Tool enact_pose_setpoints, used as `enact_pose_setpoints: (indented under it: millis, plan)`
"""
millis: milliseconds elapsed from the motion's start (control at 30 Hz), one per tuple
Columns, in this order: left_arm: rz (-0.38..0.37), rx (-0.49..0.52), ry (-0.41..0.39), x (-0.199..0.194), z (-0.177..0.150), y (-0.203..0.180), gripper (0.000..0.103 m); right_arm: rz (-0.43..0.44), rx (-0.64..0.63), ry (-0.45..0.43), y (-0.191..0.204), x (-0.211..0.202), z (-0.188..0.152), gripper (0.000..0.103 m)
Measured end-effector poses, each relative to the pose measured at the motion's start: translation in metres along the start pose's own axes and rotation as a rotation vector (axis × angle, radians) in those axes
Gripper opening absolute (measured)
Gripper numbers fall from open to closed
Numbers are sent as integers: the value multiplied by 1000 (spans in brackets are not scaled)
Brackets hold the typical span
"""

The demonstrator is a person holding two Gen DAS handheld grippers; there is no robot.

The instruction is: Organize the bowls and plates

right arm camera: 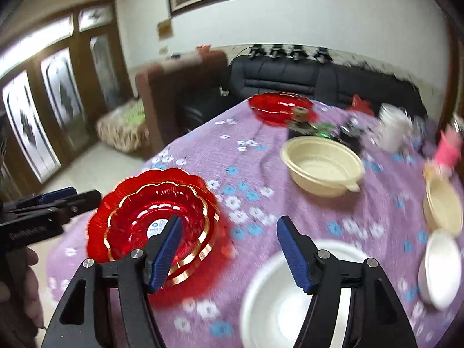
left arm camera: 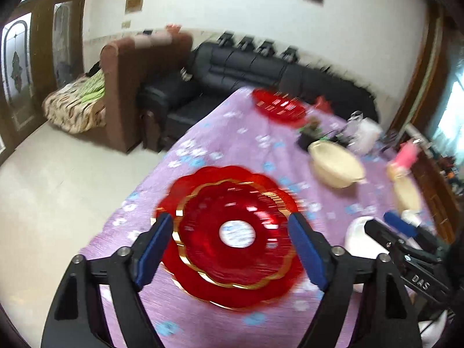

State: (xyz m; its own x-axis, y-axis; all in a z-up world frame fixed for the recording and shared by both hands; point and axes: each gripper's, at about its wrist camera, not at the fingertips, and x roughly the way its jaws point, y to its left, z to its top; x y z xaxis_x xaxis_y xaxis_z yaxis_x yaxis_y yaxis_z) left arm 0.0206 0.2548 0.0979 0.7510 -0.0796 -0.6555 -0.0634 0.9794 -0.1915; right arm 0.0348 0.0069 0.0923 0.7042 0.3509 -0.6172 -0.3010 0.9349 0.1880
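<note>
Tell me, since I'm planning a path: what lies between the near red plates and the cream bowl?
Only bare flowered tablecloth separates the red plates from the cream bowl, clearest in the right wrist view.

White capital letters "DAS" stand on the black body of the right gripper [left arm camera: 406, 249], where it shows at the right edge of the left wrist view. In the right wrist view, pale lettering runs along the black body of the left gripper [right arm camera: 55, 200] at the left edge, too blurred to read. A round white sticker [right arm camera: 158, 227] with blue print sits in the middle of the near red plate [right arm camera: 127, 203]; its words cannot be made out.
</note>
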Motion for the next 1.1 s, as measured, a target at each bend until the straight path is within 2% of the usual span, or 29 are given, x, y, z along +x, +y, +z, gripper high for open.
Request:
enact_pose_setpoints:
  millis: [100,233,333,433,600,733,867,933,1000,1100]
  plan:
    - [-75,6,-13,-11,-9,-22,85,-15,111,-26,-44,-33,-20,72]
    - [-144,46,27,-4,-22,-59,85,-120,271,-64,-123,-78,-46,72]
    - [-183,85,56,5,-33,-89,85,-229,403,-67,-187,-109,-70,72]
    - [-222,122,83,12,-43,-117,85,-289,539,-51,-241,-127,-93,72]
    - [-275,219,134,21,-54,-171,85,-309,634,-18,-291,-128,-111,72]
    - [-307,278,162,21,-58,-211,85,-273,645,-5,-309,-105,-108,71]
    - [-322,310,178,24,-53,-242,85,-224,638,-4,-315,-85,-106,54]
    - [-335,317,205,33,-47,-257,85,-187,636,8,-317,-77,-109,31]
    - [-348,309,236,47,-44,-275,85,-174,632,16,-319,-72,-112,26]
    - [-358,287,289,78,-42,-308,85,-197,605,13,-318,-75,-112,19]
